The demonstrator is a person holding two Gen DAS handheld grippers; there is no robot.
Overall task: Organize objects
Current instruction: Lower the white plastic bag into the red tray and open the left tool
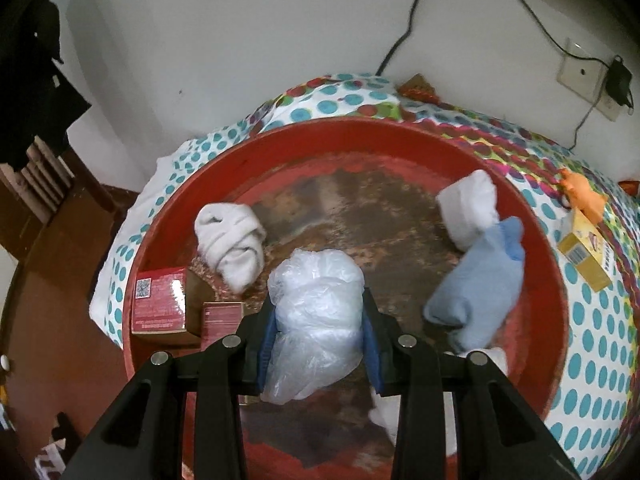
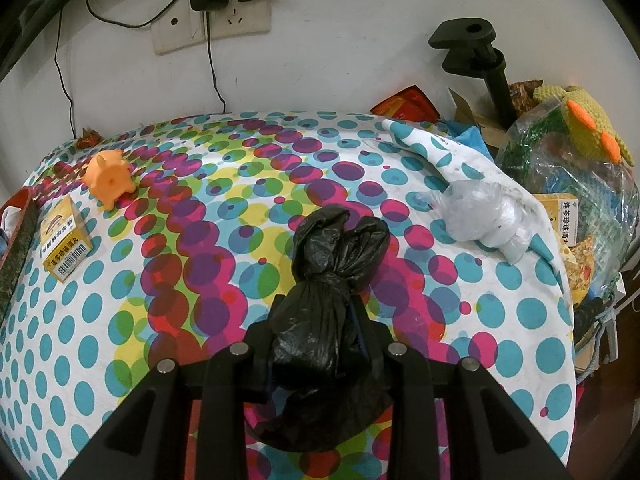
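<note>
My left gripper (image 1: 320,316) is shut on a bunched clear plastic bag (image 1: 316,308), held above the round red tray (image 1: 400,130). Inside the tray lie a rolled white sock (image 1: 230,240) at the left, a white roll (image 1: 470,210) and a light blue sock bundle (image 1: 476,284) at the right, and two red boxes (image 1: 162,300) at the near left. My right gripper (image 2: 320,320) is shut on a knotted black plastic bag (image 2: 332,280) over the dotted tablecloth (image 2: 200,208). Another clear bag (image 2: 480,216) rests on the cloth to the right.
An orange toy pig (image 2: 110,178) and a yellow medicine box (image 2: 66,242) sit near the tray's rim (image 2: 20,216). Bags, a knitted toy (image 2: 580,124) and a black clamp stand (image 2: 480,52) crowd the table's right edge. A wall socket with cables (image 2: 212,16) lies behind.
</note>
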